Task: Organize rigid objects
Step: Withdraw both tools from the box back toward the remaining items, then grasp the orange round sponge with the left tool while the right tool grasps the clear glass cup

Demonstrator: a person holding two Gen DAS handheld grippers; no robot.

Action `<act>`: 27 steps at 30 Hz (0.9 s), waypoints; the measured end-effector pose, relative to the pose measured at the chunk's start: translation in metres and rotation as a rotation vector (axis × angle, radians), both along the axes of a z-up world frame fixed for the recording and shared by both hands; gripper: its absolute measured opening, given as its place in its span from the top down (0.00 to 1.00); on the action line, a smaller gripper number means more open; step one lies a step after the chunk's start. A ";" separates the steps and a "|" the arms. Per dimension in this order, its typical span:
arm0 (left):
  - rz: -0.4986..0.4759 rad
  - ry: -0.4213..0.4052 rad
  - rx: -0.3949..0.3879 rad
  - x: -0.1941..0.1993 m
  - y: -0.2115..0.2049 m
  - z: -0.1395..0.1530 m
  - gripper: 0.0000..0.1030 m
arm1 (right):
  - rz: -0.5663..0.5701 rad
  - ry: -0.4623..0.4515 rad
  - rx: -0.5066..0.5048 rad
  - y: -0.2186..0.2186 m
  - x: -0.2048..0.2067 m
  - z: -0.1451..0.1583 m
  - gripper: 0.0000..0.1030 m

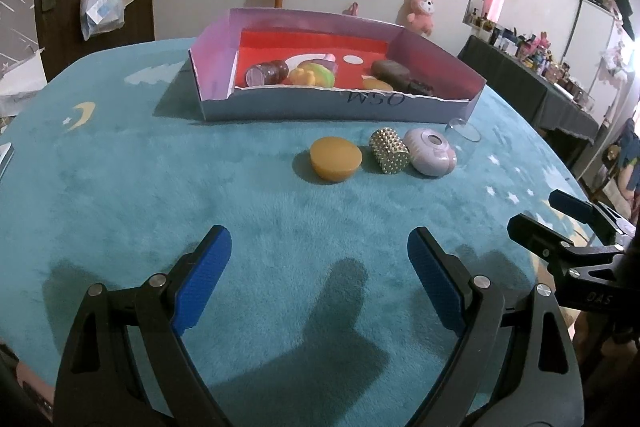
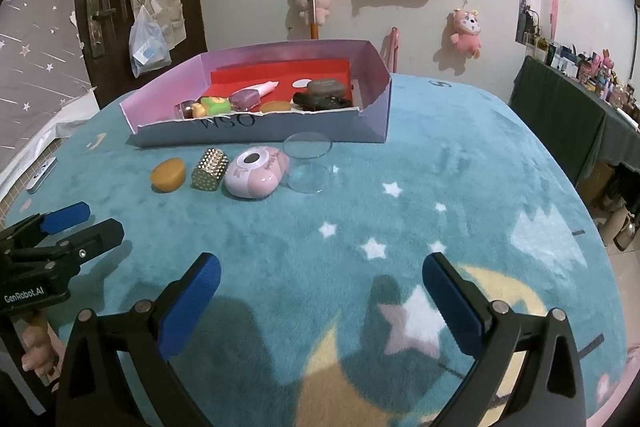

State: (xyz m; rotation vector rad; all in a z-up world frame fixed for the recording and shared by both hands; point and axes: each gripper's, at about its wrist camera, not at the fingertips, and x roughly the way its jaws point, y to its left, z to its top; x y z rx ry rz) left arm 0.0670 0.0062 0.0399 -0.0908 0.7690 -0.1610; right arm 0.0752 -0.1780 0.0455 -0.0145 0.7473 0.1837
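Orange puck point(image 2: 168, 174), studded cylinder point(image 2: 209, 169), pink case point(image 2: 256, 177) before box point(image 2: 256, 131).

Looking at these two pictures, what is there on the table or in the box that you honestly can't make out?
- Items in the box: its torn front wall hides their lower parts in both wrist views.
- Clear cup: mostly cut off behind the box corner in the left view.
- Flat object at the table edge: too small to identify.

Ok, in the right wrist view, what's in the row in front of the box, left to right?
Orange round puck → gold studded cylinder → pink-and-lilac flower-shaped case → clear glass cup. All four sit on the teal plush mat.
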 end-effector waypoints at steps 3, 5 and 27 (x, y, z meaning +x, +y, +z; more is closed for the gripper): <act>-0.003 0.007 0.001 0.002 0.000 -0.001 0.12 | 0.001 0.006 0.000 0.000 0.002 -0.002 0.00; -0.005 0.012 0.001 0.004 0.000 -0.003 0.12 | 0.001 0.009 -0.002 0.000 0.004 -0.003 0.00; -0.005 0.089 0.064 0.050 -0.003 0.003 0.12 | -0.031 0.065 -0.065 -0.008 0.058 0.002 0.00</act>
